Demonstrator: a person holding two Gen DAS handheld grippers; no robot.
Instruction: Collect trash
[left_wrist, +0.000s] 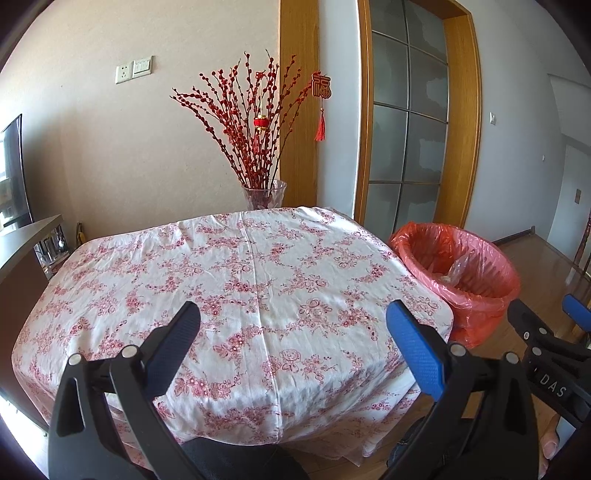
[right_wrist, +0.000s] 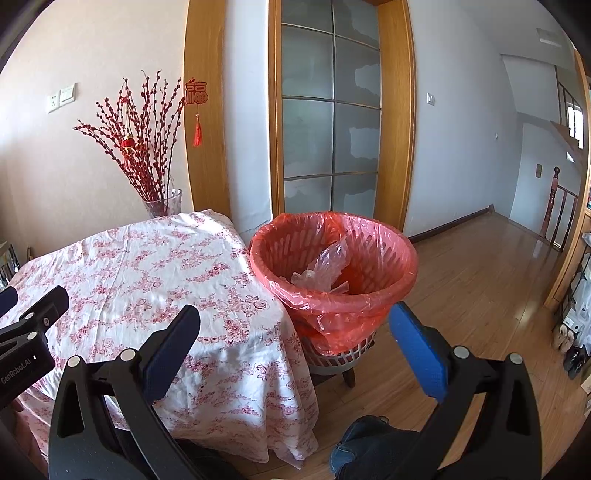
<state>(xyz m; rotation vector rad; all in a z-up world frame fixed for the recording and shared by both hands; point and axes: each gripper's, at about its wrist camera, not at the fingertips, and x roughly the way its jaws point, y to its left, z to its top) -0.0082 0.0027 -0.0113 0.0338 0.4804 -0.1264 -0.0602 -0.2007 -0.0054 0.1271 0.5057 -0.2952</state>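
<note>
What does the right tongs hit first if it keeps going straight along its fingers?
Most likely the red-lined trash bin: it sits dead ahead of the open right tongs, beside the cloth-covered table. Nothing shows in the gap before the bin's near wall, though fisheye depth is uncertain.

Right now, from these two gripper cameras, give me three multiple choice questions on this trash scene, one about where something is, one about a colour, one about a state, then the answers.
1. Where does the trash bin stand?
A. On the table
B. On the floor beside the table
C. Behind the glass vase

2. What colour is the bin liner?
A. Black
B. Blue
C. Red

3. How are the left gripper and right gripper?
A. Both open, holding nothing
B. Both shut on trash
C. Left shut on a bag

Answers: B, the bin sits low at the table's corner; C, red plastic drapes over its rim; A, each camera shows fingers spread with nothing between.
</note>
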